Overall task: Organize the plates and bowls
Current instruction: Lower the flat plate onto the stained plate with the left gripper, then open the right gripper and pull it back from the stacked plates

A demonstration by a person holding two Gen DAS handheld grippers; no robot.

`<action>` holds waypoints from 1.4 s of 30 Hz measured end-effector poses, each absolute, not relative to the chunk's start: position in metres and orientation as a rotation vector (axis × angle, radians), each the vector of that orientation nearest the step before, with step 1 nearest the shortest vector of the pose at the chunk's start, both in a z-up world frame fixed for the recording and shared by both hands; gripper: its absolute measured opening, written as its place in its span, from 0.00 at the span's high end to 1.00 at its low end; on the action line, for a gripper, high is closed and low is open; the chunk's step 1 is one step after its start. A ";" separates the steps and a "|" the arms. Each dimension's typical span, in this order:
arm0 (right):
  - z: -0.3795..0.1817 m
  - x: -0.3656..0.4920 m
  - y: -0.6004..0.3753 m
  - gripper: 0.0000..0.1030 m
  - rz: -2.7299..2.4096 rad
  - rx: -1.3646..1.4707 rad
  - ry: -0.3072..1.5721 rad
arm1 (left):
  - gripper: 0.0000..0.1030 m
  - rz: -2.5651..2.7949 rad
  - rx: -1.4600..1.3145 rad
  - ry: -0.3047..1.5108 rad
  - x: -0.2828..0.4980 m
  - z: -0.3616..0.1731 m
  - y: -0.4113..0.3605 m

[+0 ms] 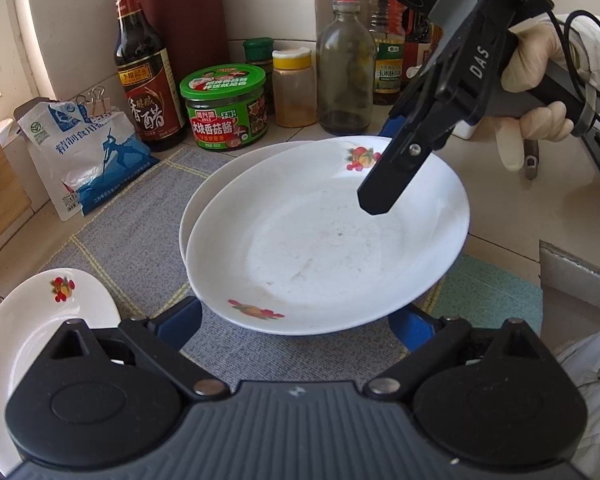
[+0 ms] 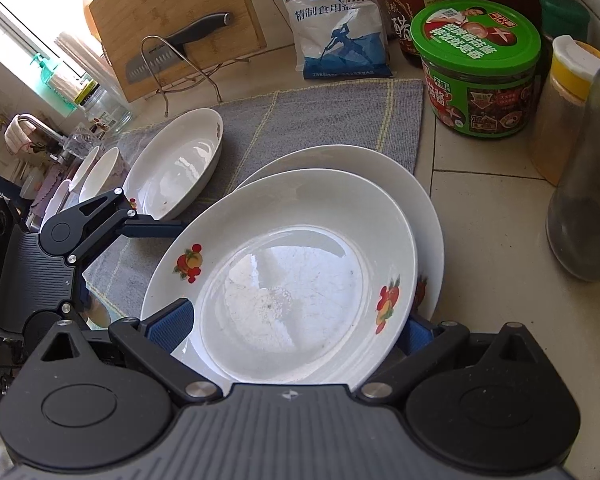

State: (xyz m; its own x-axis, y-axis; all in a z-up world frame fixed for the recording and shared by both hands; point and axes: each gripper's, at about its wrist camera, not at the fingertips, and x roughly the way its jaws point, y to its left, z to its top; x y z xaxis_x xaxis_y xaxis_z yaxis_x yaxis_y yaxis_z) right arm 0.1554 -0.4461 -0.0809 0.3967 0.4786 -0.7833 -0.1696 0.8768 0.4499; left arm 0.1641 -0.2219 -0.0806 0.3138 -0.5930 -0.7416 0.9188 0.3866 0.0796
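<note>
Left wrist view: a small plate [image 1: 40, 320] with a fruit motif lies on the left part of the grey mat [image 1: 140, 232]. A salt bag [image 1: 92, 160] stands just beyond the mat's far left corner. A dark vinegar bottle [image 1: 140, 80] and a green-lidded jar [image 1: 224, 112] stand just beyond the mat's far edge.

Over the middle of the mat, the top plate [image 1: 324, 232] sits tilted on a lower plate [image 1: 198, 204], whose rim shows at the left. The left gripper [image 1: 300, 322] has its jaws spread wide. Both blue fingers [image 1: 182, 324] run under the near rim of the top plate, and no squeeze is visible.

Above the mat's far right side, the right gripper [image 1: 380, 166] straddles the far rim of the top plate, one finger over the plate's inner face and one behind it. A gloved hand [image 1: 540, 80] holds its handle.

Right wrist view: the right gripper's jaws stand wide with the top plate between them. Whether the pads press on the plate cannot be told. A deep dish [image 2: 176, 164] and two small bowls [image 2: 100, 168] stand towards the mat's left end.
</note>
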 end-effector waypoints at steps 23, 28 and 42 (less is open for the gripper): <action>-0.071 0.137 -0.422 0.00 0.224 0.162 1.132 | 0.03 -1.059 0.477 0.662 0.156 -0.077 -0.205; -0.070 0.131 -0.418 0.00 0.183 0.144 1.112 | 0.03 -1.026 0.437 0.647 0.149 -0.070 -0.191; -0.042 0.141 -0.346 0.00 0.314 0.063 0.972 | 0.02 -0.620 0.257 0.706 0.146 -0.073 -0.099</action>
State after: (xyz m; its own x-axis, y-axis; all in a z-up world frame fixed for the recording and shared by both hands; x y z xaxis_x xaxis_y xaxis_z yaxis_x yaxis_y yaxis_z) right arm 0.1410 -0.3458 -0.0422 0.5222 0.2899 -0.8021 -0.2340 0.9530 0.1922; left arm 0.1458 -0.0990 -0.0733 0.5926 -0.4424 -0.6732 0.6101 0.7921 0.0165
